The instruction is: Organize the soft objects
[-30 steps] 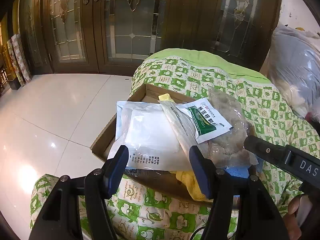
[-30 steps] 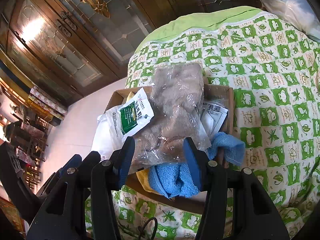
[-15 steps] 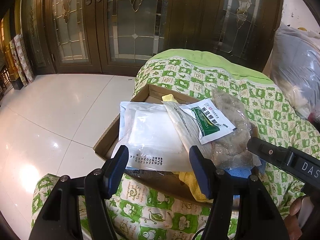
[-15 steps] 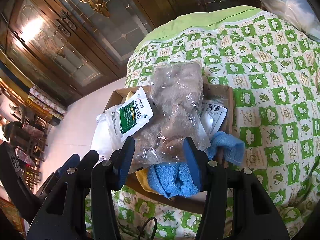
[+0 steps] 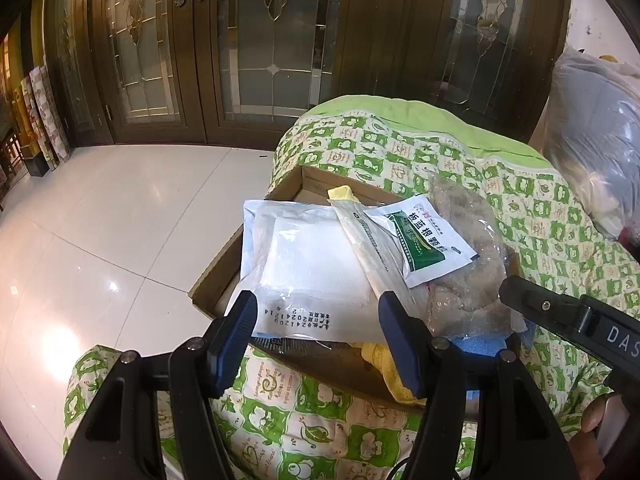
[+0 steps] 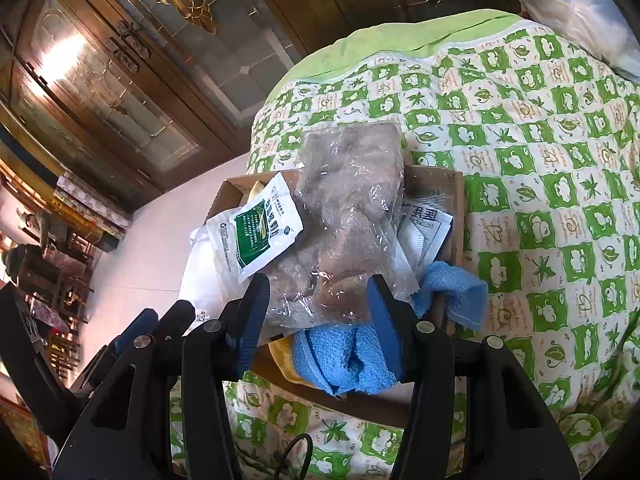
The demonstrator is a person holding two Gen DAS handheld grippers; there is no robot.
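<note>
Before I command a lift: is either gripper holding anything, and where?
Nothing is held. The left gripper and right gripper are open, fingers short of the packets in the cardboard box.

I see dark wooden doors with leaded glass panels (image 5: 276,40) behind a glossy white tiled floor (image 5: 100,232) and a green-and-white patterned quilt (image 6: 540,160).

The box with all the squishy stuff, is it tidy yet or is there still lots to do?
Barely begun. Done: nothing looks sorted; the white gauze pack, green sachet, clear bag of brown fluff and blue towel lie heaped in the cardboard box. In hand: nothing; the left gripper and right gripper are both open, empty. Left: sorting every item.
</note>
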